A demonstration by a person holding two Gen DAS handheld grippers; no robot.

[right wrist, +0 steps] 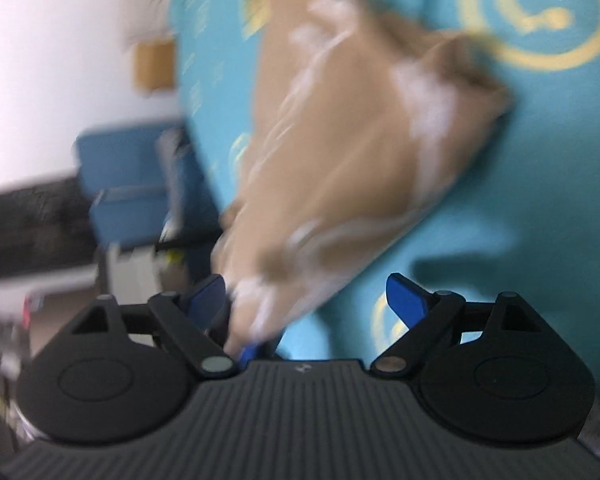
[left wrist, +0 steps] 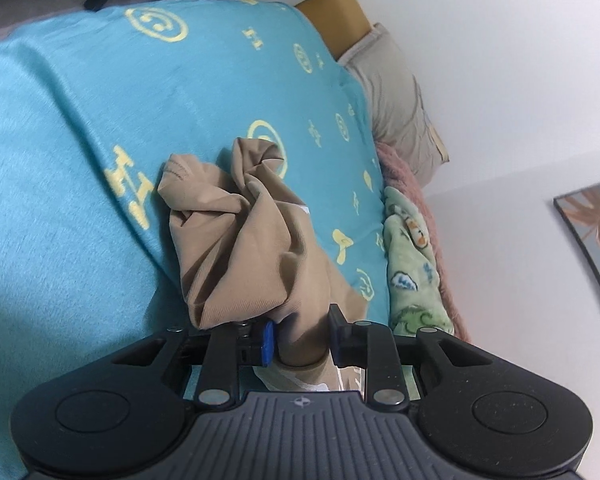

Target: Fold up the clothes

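Lying crumpled on the teal bedspread [left wrist: 80, 128], the tan garment [left wrist: 236, 240] sits near the bed's edge where a green patterned blanket [left wrist: 412, 272] is bunched. Left tongs [left wrist: 302, 338] are clamped on a fold of the garment. Right tongs [right wrist: 306, 300] stand wide apart, the garment's blurred end beside one finger, not gripped.

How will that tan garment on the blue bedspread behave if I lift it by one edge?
The tan garment will probably hang limp: it lies in soft twists and creases. It looks thin and light, so it likely rises easily where the left gripper pinches it. Its smooth sheen suggests it may slide over the blue bedspread rather than catch.
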